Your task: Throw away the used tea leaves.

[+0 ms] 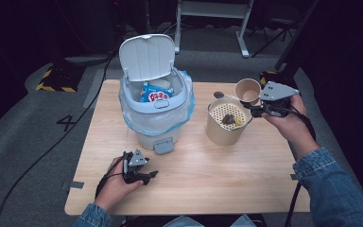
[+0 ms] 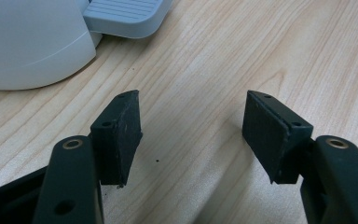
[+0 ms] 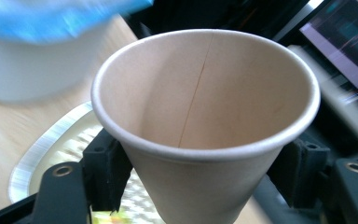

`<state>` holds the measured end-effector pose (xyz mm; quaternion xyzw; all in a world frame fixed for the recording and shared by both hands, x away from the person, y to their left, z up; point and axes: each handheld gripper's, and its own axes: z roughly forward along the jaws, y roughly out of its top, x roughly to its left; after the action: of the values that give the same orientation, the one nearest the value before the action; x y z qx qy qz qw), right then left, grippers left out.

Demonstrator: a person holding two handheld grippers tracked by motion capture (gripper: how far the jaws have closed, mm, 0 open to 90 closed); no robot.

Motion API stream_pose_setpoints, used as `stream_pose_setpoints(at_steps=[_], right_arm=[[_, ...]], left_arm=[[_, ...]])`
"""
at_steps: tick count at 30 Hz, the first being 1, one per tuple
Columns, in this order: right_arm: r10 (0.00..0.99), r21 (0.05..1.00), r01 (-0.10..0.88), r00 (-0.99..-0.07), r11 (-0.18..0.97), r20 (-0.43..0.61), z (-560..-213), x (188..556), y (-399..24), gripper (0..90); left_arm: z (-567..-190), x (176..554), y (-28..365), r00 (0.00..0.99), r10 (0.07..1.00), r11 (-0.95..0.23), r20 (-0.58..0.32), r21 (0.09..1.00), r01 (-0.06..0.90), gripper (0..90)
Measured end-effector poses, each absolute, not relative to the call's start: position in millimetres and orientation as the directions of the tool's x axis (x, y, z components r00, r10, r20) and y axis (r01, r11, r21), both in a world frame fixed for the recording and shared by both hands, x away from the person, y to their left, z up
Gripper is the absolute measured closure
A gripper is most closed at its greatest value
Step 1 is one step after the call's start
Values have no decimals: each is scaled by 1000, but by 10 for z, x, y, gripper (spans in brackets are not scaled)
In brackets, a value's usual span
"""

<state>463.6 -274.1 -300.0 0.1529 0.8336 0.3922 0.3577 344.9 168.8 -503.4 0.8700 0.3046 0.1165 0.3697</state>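
Observation:
My right gripper (image 1: pixel 253 107) is shut on the lower part of an empty tan paper cup (image 1: pixel 248 90), held tilted just above the far right rim of a beige canister (image 1: pixel 223 127). The canister has a perforated strainer insert with dark and yellow scraps (image 1: pixel 231 119) on it. In the right gripper view the cup (image 3: pixel 205 116) sits between the jaws of that gripper (image 3: pixel 200 179), its mouth facing the camera, with the strainer (image 3: pixel 60 140) blurred below. My left gripper (image 1: pixel 149 176) (image 2: pixel 191 135) rests open on the wooden table (image 1: pixel 208 179), with nothing between its jaws.
A white pedal bin (image 1: pixel 156 120) with a blue liner stands mid-table, its lid (image 1: pixel 147 56) up and a blue snack packet (image 1: pixel 155 94) inside. Its pedal (image 1: pixel 163 146) (image 2: pixel 126 14) points toward the left gripper. Desk legs and cables lie on the floor beyond.

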Motion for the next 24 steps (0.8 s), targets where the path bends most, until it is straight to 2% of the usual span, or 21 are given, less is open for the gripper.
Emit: stream_pose_setpoints(at_steps=[4, 8, 17, 24], right_arm=[[567, 853, 79, -778, 516, -271, -2958, 4616, -2813, 303], [532, 898, 132, -837, 420, -126, -2937, 4561, -2865, 302], [454, 909, 158, -890, 386, -38, -2899, 4419, -2811, 299], [439, 915, 150, -898, 374, -32, -2806, 4443, -2681, 298]], left_arm=[[-5034, 3441, 1699, 787, 616, -541, -22, 714, 444, 375], [-5033, 3436, 1706, 787, 616, -542, -20, 714, 443, 375], [-5033, 3436, 1707, 787, 617, -541, -21, 715, 443, 375], [-5033, 3436, 1707, 787, 617, -542, -21, 714, 443, 375]])
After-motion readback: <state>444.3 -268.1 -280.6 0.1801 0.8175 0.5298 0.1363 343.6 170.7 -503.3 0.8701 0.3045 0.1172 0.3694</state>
